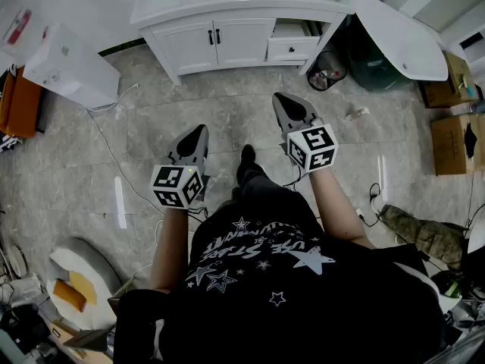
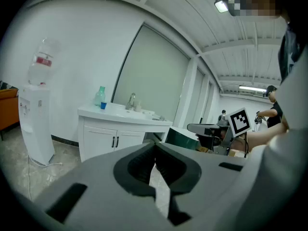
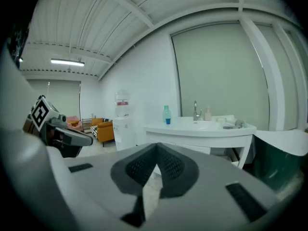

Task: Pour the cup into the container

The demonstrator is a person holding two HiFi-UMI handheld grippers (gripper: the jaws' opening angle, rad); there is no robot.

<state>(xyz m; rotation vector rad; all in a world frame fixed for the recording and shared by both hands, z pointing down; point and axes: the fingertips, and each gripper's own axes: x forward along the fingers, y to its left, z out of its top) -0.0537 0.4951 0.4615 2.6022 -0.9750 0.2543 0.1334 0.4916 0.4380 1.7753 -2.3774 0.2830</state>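
Both tools are held up in front of the person over the grey tiled floor (image 1: 227, 120), well short of the white desk (image 1: 204, 6) with a sink and cupboard doors on the far side. The left tool (image 1: 201, 131) has its jaws brought together at the tips with nothing between them, as the left gripper view shows (image 2: 155, 146). The right tool (image 1: 279, 97) is likewise fully closed and empty (image 3: 156, 147). A small blue cup (image 3: 167, 121) stands on the left part of the desk top, just in front of a pale green bottle (image 3: 166, 111) and left of the tap (image 3: 196, 110). A white water dispenser (image 1: 72, 67) stands on the floor left of the desk. A black bin (image 1: 327, 70) sits at the desk's right end.
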